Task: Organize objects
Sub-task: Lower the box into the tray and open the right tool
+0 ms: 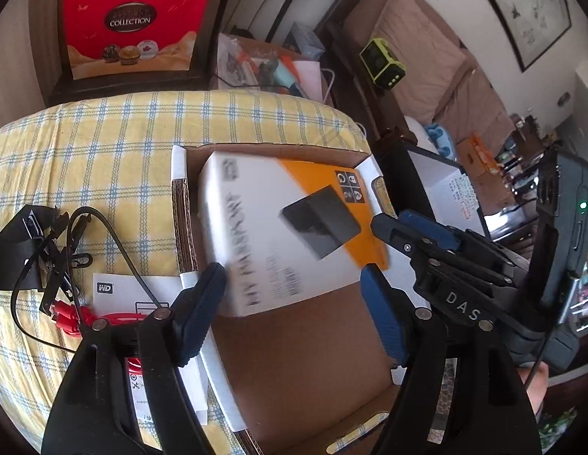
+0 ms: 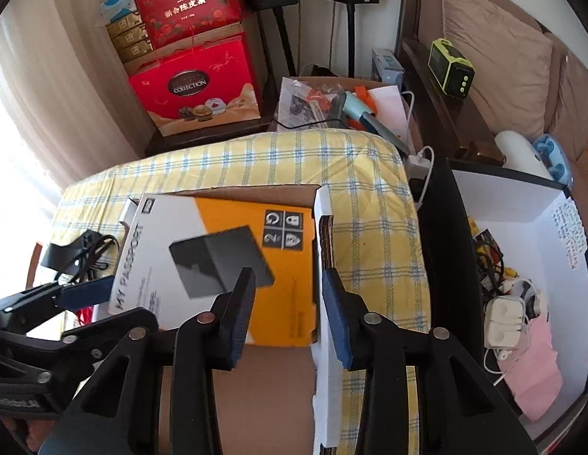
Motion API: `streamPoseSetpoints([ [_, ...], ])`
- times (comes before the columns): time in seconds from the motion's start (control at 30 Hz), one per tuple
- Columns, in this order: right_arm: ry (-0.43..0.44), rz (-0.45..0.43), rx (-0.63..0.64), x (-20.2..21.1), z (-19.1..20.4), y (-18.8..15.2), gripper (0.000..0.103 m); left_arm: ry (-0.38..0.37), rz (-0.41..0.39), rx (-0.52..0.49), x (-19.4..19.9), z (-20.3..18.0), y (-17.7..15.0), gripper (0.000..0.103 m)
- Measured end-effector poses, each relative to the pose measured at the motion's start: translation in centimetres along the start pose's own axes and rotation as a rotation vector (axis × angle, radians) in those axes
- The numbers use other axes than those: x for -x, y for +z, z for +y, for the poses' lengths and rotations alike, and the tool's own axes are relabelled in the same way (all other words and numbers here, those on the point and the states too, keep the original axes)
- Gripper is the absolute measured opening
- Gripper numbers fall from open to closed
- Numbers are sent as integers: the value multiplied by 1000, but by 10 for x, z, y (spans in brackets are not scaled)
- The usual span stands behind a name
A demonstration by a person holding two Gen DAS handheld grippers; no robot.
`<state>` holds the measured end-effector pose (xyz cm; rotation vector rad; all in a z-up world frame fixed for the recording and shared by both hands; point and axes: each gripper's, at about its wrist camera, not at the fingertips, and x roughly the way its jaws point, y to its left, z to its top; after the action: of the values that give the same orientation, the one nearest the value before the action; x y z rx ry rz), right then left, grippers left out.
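A white and orange "My Passport" box [image 1: 286, 220] [image 2: 218, 250] lies tilted and slightly blurred in an open shallow cardboard box [image 1: 294, 360] [image 2: 263, 390] on the yellow checked cloth [image 1: 104, 144]. My left gripper [image 1: 292, 269] stands open astride the near end of the box, its blue pads just clear of both sides. It shows at the lower left of the right wrist view [image 2: 123, 299]. My right gripper [image 2: 288, 273] hovers open over the orange right edge of the box and the white wall of the cardboard box. The left wrist view shows it from the side [image 1: 400, 223].
Left of the cardboard box lie a black strap with cables [image 1: 47, 258], a red cable [image 1: 77, 318] and a WD leaflet [image 1: 119, 292]. To the right stands a black bin [image 2: 521, 204] holding cables and earbuds. Red gift bags [image 2: 195, 87], a clutter box [image 2: 332, 102] and a sofa stand behind.
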<state>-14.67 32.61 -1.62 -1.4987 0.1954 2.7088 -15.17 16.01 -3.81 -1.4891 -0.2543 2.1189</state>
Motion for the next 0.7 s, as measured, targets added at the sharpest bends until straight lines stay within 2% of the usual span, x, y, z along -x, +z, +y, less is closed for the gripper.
streamPoseSetpoints([
  [0.13, -13, -12, -3, 7, -1, -6, 37, -35, 2, 21, 15, 5, -2, 74],
  [0.2, -2, -21, 4, 16, 0, -11, 37, -15, -8, 15, 24, 8, -5, 81],
  [0.37, 28, 9, 48, 28, 14, -27, 37, 27, -48, 6, 46, 20, -20, 86],
  [0.53, 111, 88, 58, 11, 30, -43, 33, 45, -37, 1, 52, 32, -40, 86],
  [0.7, 107, 122, 39, -13, 40, -41, 32, 64, -42, -10, 61, 41, -55, 86],
])
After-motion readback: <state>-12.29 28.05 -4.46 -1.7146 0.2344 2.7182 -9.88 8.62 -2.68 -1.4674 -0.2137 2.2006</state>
